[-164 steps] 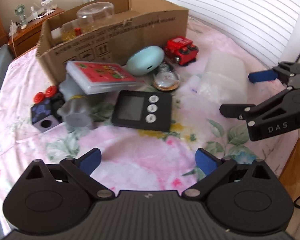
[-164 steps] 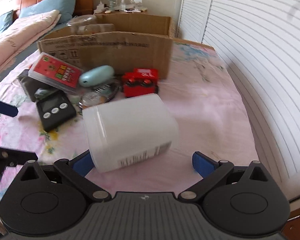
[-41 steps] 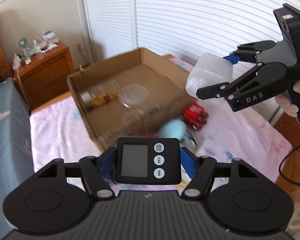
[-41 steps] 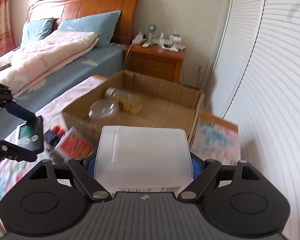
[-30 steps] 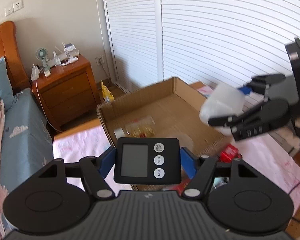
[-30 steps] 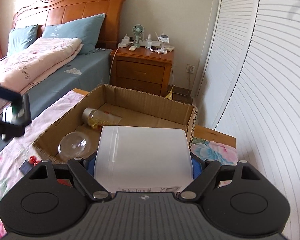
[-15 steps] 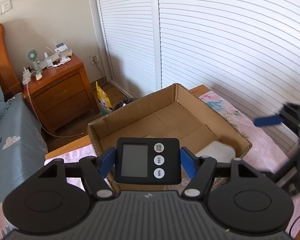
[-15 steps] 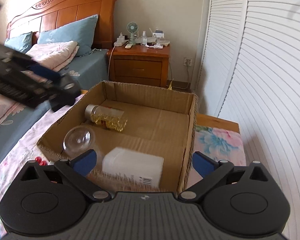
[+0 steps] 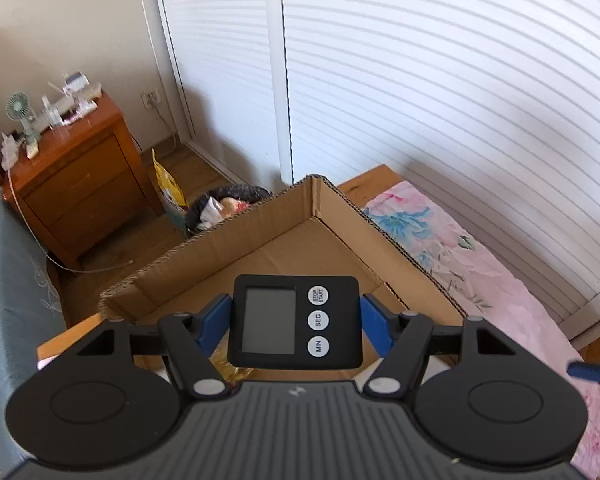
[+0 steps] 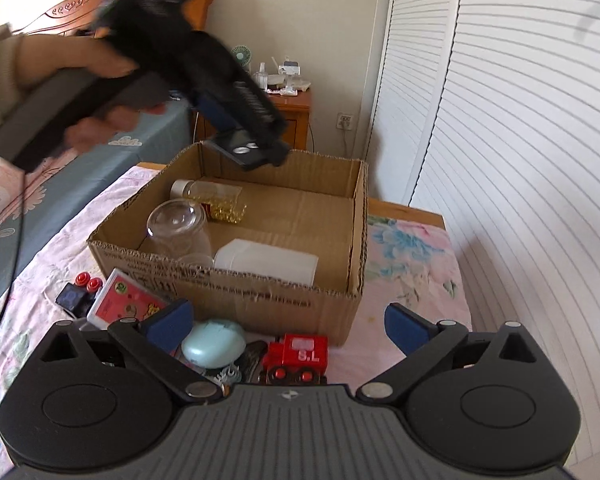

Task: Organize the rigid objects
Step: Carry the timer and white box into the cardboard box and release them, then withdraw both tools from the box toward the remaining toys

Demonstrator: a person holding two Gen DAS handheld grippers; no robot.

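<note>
My left gripper [image 9: 294, 320] is shut on a black digital timer [image 9: 294, 322] and holds it above the cardboard box [image 9: 340, 216]. In the right wrist view the timer [image 10: 242, 152] hangs over the box's far left corner. My right gripper [image 10: 288, 322] is open and empty, just in front of the box [image 10: 260, 296]. Inside the box lie a white plastic container [image 10: 268, 262], a clear jar [image 10: 180, 228] and a bottle with yellow contents [image 10: 216, 198].
On the pink floral sheet [image 10: 412, 256] in front of the box lie a red toy truck [image 10: 298, 358], a pale blue oval case [image 10: 214, 342], a red card pack [image 10: 128, 306] and a black cube with red knobs [image 10: 78, 292]. A wooden nightstand [image 9: 72, 172] stands behind.
My right gripper let go of the white container in the box and drew back, open. My left gripper carried the timer forward over the box.
</note>
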